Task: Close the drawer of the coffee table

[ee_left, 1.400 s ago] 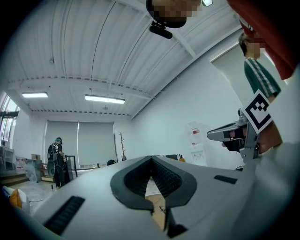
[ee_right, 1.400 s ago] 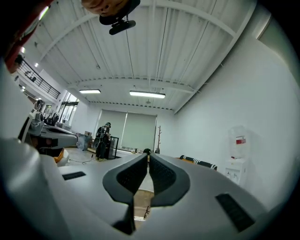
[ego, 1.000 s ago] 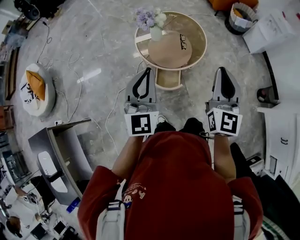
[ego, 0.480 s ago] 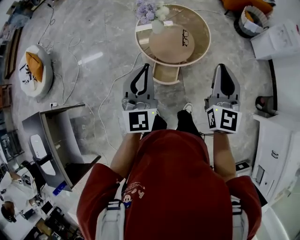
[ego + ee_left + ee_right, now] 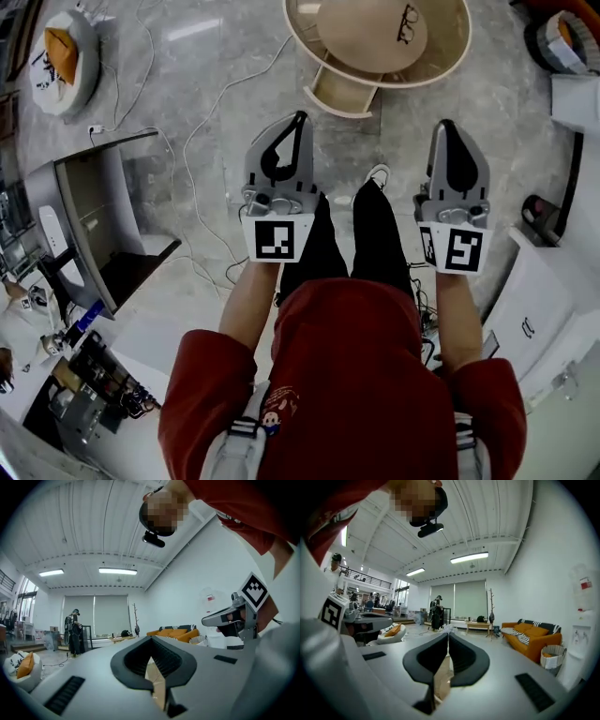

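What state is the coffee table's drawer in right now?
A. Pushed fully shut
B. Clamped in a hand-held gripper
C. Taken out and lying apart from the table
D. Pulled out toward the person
D: in the head view the drawer juts out from under the round coffee table toward the person, with its inside showing.

No text can be read; the left gripper (image 5: 299,117) and right gripper (image 5: 447,125) carry only square black-and-white markers (image 5: 281,239).

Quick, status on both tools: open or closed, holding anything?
Left tool: closed, holding nothing.
Right tool: closed, holding nothing.
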The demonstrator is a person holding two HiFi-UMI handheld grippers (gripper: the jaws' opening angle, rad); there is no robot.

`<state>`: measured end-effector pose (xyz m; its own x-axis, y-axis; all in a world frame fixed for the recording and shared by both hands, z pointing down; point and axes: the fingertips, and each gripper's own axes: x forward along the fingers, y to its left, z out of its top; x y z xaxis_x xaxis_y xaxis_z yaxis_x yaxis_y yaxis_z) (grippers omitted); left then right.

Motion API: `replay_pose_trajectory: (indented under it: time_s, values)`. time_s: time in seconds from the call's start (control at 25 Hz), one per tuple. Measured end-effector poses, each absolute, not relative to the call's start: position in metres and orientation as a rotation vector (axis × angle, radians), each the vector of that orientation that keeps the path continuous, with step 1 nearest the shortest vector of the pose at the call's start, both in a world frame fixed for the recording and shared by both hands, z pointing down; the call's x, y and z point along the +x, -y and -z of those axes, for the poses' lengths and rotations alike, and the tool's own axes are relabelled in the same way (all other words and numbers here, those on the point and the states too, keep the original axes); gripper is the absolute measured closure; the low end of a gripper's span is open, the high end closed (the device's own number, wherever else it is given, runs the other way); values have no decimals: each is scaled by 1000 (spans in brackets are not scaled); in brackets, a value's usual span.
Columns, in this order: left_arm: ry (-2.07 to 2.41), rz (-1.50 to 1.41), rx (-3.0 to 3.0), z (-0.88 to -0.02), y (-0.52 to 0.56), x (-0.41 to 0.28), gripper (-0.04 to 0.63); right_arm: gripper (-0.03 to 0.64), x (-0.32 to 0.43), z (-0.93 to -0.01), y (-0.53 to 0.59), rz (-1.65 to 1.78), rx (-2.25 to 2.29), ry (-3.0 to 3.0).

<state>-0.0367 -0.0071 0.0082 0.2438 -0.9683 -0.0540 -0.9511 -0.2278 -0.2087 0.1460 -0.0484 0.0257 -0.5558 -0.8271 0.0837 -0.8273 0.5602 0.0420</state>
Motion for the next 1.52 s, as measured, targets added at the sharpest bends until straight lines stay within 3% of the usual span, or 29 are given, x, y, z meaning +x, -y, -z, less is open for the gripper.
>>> replay_pose_trajectory:
  time_s: [0.28, 0.88, 1.2, 1.52]
  values:
    - [-1797, 182, -2363, -144, 20, -51, 583, 592, 121, -174, 33, -237, 1338, 2704]
    - [-1922, 186, -2289, -539, 6, -81, 582, 592, 85, -526, 50, -75, 1293, 2767]
    - [-1990, 101, -2273, -687, -7, -80, 582, 592, 103, -625, 68, 42, 1364, 2865]
    - [-1984, 148, -2230, -748, -2, -62, 582, 592, 124, -686, 83, 58, 1422, 2876]
